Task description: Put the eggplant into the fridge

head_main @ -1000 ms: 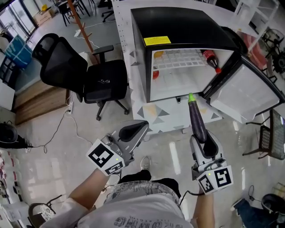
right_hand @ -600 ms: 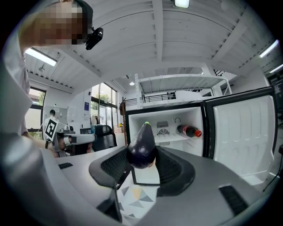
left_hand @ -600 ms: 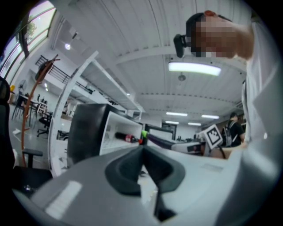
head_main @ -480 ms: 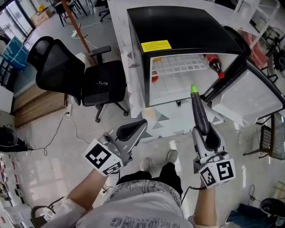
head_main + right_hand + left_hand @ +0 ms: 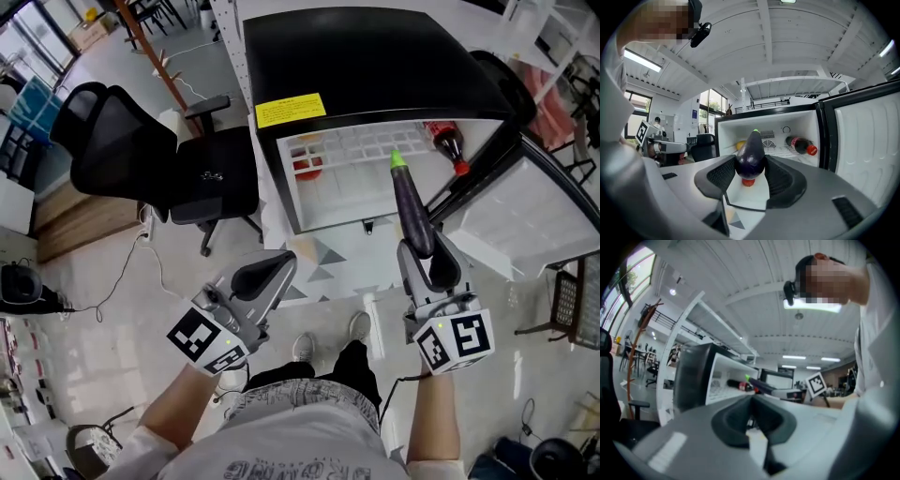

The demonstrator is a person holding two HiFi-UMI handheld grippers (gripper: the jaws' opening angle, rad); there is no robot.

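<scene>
A long dark purple eggplant (image 5: pixel 411 204) with a green stem end points at the open black fridge (image 5: pixel 375 66). My right gripper (image 5: pixel 422 247) is shut on its thick end. In the right gripper view the eggplant (image 5: pixel 750 157) sits between the pads, in front of the white fridge interior (image 5: pixel 787 129). In the head view its tip lies over the front edge of the fridge's white shelf. My left gripper (image 5: pixel 272 267) hangs lower left of the fridge, shut with nothing in it. In its own view the left gripper (image 5: pixel 752 416) shows both pads meeting.
The fridge door (image 5: pixel 525 202) stands open to the right. Inside lie a cola bottle (image 5: pixel 799 144), a yellow item (image 5: pixel 740 144) and a red item (image 5: pixel 305 167). A black office chair (image 5: pixel 159 159) stands left of the fridge. A cable runs across the floor at left.
Both grippers have moved towards the fridge, which now looks closer. The eggplant's tip has gone from in front of the fridge to over its shelf edge. The grip is unchanged.
</scene>
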